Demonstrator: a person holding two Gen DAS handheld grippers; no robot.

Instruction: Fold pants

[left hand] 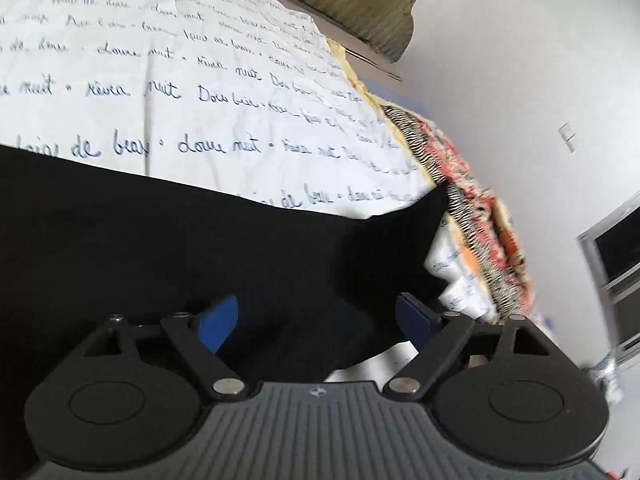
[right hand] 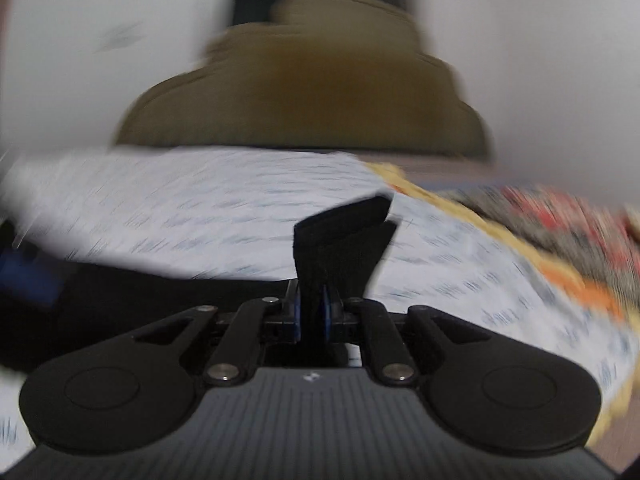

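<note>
Left claw (left hand: 316, 322) spread wide over black pants (left hand: 160, 248), script-printed sheet (left hand: 200, 60) beyond

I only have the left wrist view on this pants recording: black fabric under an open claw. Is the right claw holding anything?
Observer: Yes. The right claw is shut on a strip of the black pants, which sticks up between its blue pads.
Operator: Is that view sharp?
Observer: No, its background is smeared; only the claw and the pinched fabric look crisp.
Operator: What lies beyond the fabric there?
Observer: The white sheet with handwriting, and behind it a brown cushion-like shape against a pale wall.
Operator: Does my left claw show there?
Observer: A blue patch sits at the left edge, too blurred to identify.
</note>
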